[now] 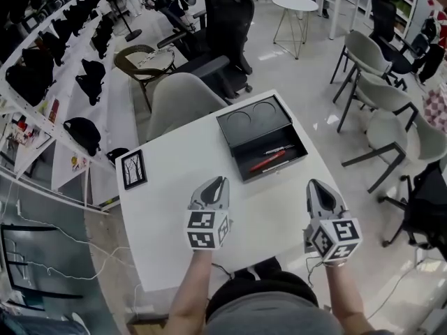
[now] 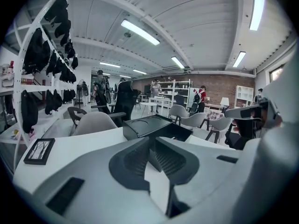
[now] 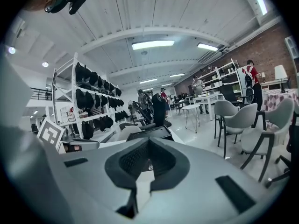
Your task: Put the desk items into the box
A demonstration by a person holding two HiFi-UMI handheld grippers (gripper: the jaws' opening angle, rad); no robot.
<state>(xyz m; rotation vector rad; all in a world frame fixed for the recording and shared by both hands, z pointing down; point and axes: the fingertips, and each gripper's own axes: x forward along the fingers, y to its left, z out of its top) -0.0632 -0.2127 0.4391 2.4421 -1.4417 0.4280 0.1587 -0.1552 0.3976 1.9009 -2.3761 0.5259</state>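
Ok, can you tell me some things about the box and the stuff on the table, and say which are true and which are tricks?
1. The black box is open. True.
2. The red pen lies on the table outside the box. False: it lies inside the box.
3. A picture frame lies on the table, off to the left of the box. True.
4. The left gripper is holding a pen. False: nothing is between its jaws.
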